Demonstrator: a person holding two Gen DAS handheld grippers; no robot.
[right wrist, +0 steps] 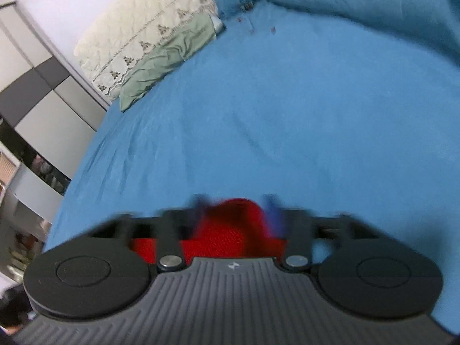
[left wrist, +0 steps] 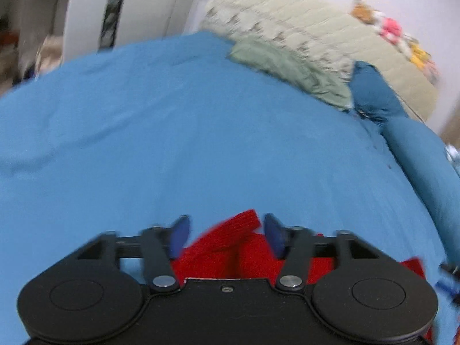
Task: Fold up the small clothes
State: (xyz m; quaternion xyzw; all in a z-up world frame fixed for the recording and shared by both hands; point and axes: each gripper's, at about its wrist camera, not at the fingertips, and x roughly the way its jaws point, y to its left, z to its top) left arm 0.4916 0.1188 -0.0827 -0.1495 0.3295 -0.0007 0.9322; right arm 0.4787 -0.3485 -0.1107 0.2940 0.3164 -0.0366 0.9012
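A red knitted garment [left wrist: 227,247] lies on the blue bedsheet [left wrist: 201,129], right under my left gripper [left wrist: 227,234]. Its jaws stand apart, and a red band of the cloth rises between the blue pads [left wrist: 181,235] without being pinched. In the right wrist view a bump of the same red garment [right wrist: 230,230] sits between the blurred fingers of my right gripper [right wrist: 237,210], whose jaws also stand wide. Most of the garment is hidden beneath both gripper bodies.
The blue sheet [right wrist: 287,115] stretches ahead of both grippers. At the head of the bed lie a cream quilted pillow [left wrist: 287,20], a green pillow [left wrist: 290,69] and a dark blue pillow [left wrist: 371,92]. A grey and white wardrobe [right wrist: 43,92] stands beyond the left edge of the bed.
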